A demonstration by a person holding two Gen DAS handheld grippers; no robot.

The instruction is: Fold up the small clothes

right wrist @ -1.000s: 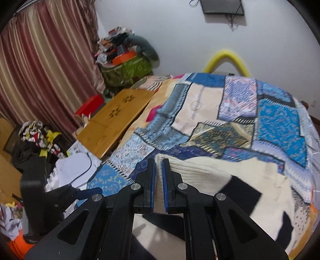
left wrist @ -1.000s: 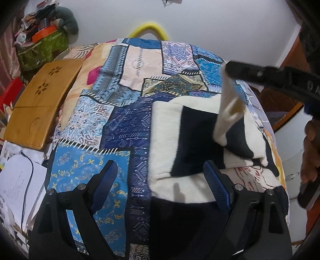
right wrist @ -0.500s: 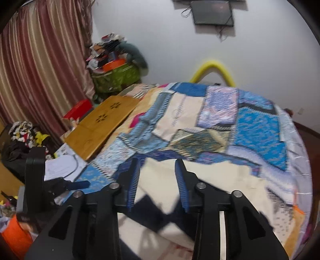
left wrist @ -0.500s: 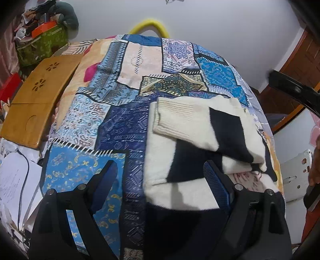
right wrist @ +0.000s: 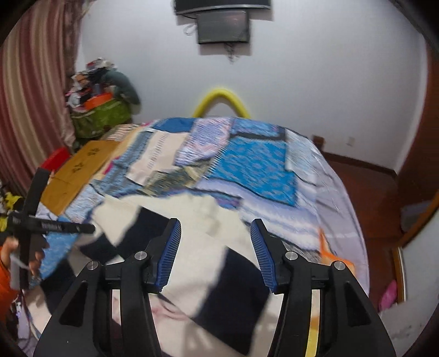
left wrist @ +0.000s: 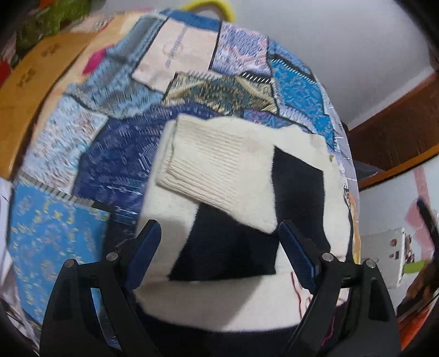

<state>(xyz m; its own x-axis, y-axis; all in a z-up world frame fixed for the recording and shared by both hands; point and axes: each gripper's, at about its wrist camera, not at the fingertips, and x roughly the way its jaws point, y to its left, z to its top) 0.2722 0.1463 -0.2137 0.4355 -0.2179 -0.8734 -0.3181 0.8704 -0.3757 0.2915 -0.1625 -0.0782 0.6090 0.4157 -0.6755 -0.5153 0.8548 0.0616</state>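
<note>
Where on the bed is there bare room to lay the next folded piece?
Free quilt lies left of the cream-and-black sweater, up to the wooden board at the bed's left edge, and beyond the sweater toward the yellow arch. The near right side is crowded: the sweater fills it almost to the bed's edge.

place: bedroom in a home | landmark: bed (right wrist: pixel 323 175) under a patchwork bedspread (right wrist: pixel 255 162) | behind bed: white wall with a mounted screen (right wrist: pixel 223 26) | left of bed: striped curtain (right wrist: pixel 30 90), green bag heaped with clothes (right wrist: pixel 101 115), wooden board (right wrist: pixel 79 167) | on bed: cream-and-black sweater (left wrist: pixel 219 170)
</note>
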